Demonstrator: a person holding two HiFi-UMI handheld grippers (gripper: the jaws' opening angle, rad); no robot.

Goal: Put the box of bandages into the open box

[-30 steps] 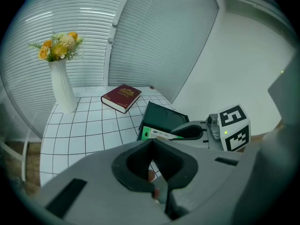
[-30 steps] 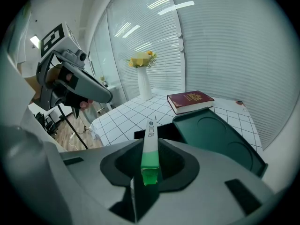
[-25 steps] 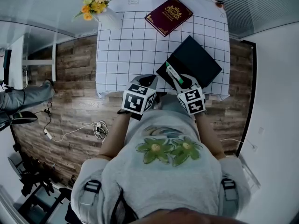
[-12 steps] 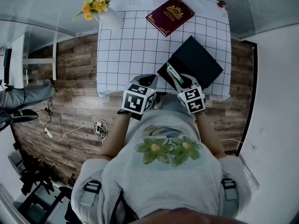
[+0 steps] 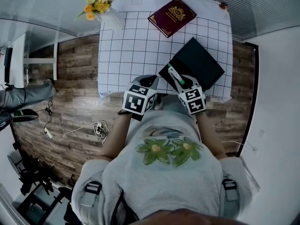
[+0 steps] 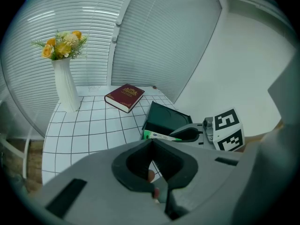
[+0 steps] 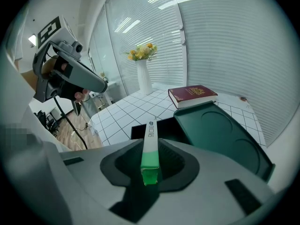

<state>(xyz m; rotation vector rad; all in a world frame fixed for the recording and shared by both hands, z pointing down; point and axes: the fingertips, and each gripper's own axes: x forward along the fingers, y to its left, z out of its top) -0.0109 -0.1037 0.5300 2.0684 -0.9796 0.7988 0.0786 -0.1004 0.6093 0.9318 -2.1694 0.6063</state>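
The bandage box (image 7: 150, 149), a slim white and green carton, is clamped in my right gripper (image 7: 150, 170), which is shut on it. It points out over the front edge of the open dark box (image 7: 164, 129), whose lid (image 7: 220, 135) lies folded back to the right. From above, the carton (image 5: 174, 75) juts from the right gripper (image 5: 184, 82) above the near corner of the box (image 5: 197, 60). My left gripper (image 5: 148, 82) hovers at the table's front edge, left of the box, shut and holding nothing. In its own view, the left gripper (image 6: 151, 143) faces the box (image 6: 166, 118) and carton (image 6: 161, 136).
A white grid cloth (image 5: 136, 50) covers the table. A dark red book (image 5: 172, 15) lies at the far right, beyond the box. A white vase of yellow flowers (image 5: 101, 3) stands at the far left corner. Wooden floor (image 5: 75, 93) and cables lie to the left.
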